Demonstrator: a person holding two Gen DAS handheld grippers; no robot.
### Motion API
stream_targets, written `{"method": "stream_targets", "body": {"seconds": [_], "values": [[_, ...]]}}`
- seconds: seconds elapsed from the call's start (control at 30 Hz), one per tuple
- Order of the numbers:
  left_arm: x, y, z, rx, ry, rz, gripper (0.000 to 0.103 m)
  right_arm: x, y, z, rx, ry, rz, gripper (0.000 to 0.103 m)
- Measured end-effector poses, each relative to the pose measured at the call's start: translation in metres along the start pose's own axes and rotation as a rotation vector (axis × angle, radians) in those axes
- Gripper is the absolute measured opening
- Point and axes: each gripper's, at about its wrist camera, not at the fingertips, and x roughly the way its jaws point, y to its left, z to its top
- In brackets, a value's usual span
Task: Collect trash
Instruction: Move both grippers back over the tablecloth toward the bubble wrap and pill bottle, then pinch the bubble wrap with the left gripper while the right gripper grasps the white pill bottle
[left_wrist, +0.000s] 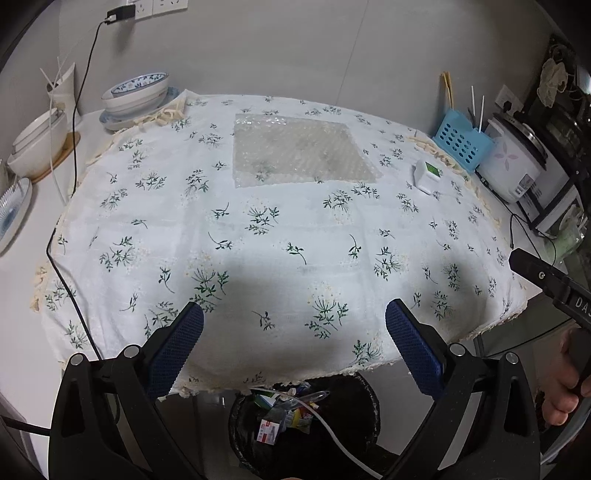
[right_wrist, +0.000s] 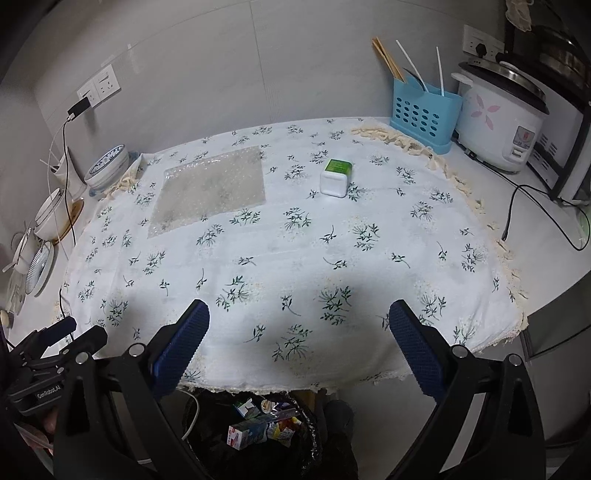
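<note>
Both our grippers, left (left_wrist: 293, 332) and right (right_wrist: 299, 332), wide apart and empty over the bin (right_wrist: 325, 443); box (right_wrist: 336, 177) and bubble wrap (right_wrist: 212, 192) left, likely next.

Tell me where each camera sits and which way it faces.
Left wrist: rides the left tongs, open, facing across the tablecloth; the right tongs and hand show at right.
Right wrist: rides the right tongs, open, facing likewise; the left tongs show at lower left.
Shared: bubble wrap, small white box, trash bin.
</note>
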Motion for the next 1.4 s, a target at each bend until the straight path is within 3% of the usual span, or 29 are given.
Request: {"method": "stream_targets", "body": {"seconds": [0.87,1.2,1.4], "values": [[0.069,-0.005,0.093,-0.028,0.015,0.044,0.097,0.063,-0.037,0.079,-0.033,0.020,-0.001,0.093],[0.128,0.002,0.141,-0.072,0.063,0.089,0.097,0.113,-0.064,0.107,-0.004,0.075,0.016,0.083],[0.164,0.004,0.167,-0.074,0.084,0.118,0.097,0.140,-0.067,0.125,0.003,0.103,0.041,0.082]]}}
